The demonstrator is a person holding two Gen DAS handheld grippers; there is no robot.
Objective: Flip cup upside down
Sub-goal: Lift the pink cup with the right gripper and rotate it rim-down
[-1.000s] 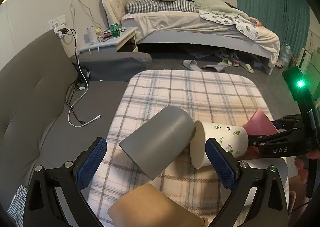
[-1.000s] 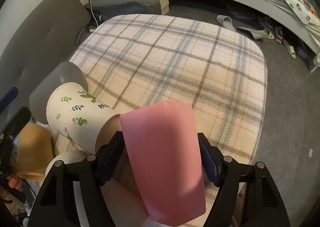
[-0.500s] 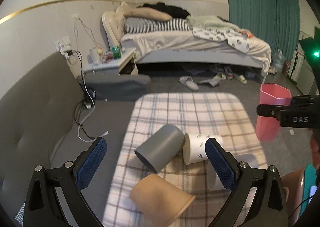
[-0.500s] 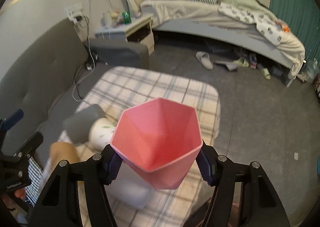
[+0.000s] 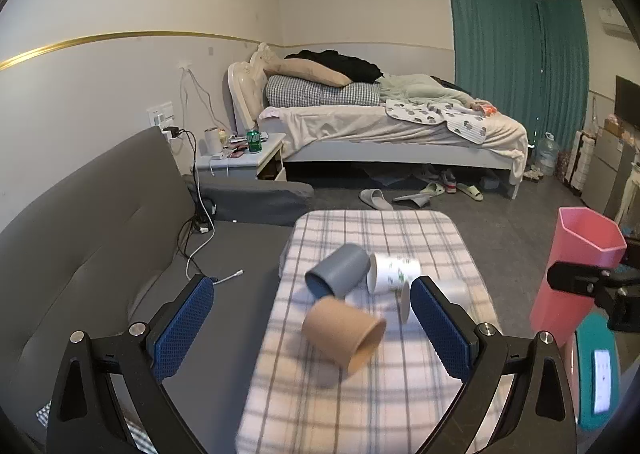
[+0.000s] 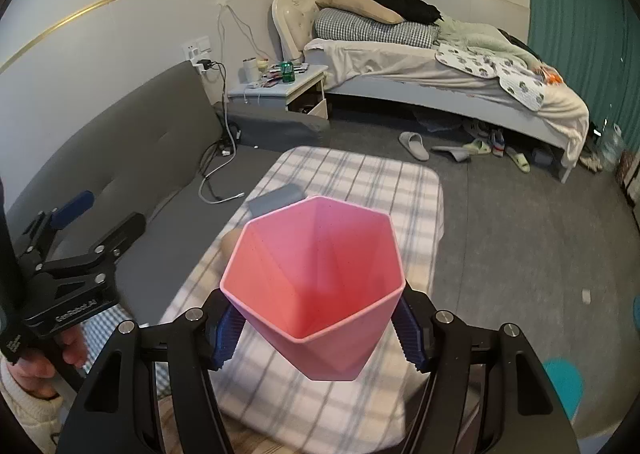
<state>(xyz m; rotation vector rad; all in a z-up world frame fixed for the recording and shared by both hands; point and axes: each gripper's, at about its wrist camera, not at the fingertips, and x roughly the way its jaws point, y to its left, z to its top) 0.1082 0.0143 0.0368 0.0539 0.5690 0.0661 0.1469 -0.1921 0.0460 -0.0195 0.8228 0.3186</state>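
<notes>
My right gripper [image 6: 316, 330] is shut on a pink faceted cup [image 6: 316, 286] and holds it upright, mouth up, well above the plaid-covered table [image 6: 360, 182]. The same pink cup [image 5: 572, 274] shows at the right edge of the left wrist view, off the table's right side. My left gripper [image 5: 312, 326] is open and empty, raised above the table's near end. Below it lie a tan cup [image 5: 344, 330], a grey cup [image 5: 338, 270] and a white patterned cup [image 5: 392, 270], all on their sides. Another white cup [image 5: 408, 302] is partly hidden behind my left gripper's right finger.
A grey sofa [image 5: 100, 238] with cables runs along the left. A bed [image 5: 392, 126], a nightstand [image 5: 244, 162] and slippers [image 5: 376, 198] stand beyond the table. A teal stool [image 5: 596, 370] sits at the right, below the pink cup.
Both grippers have risen and pulled back from the table. The right gripper has turned the pink cup from lying on its side to mouth up. The left gripper stayed open.
</notes>
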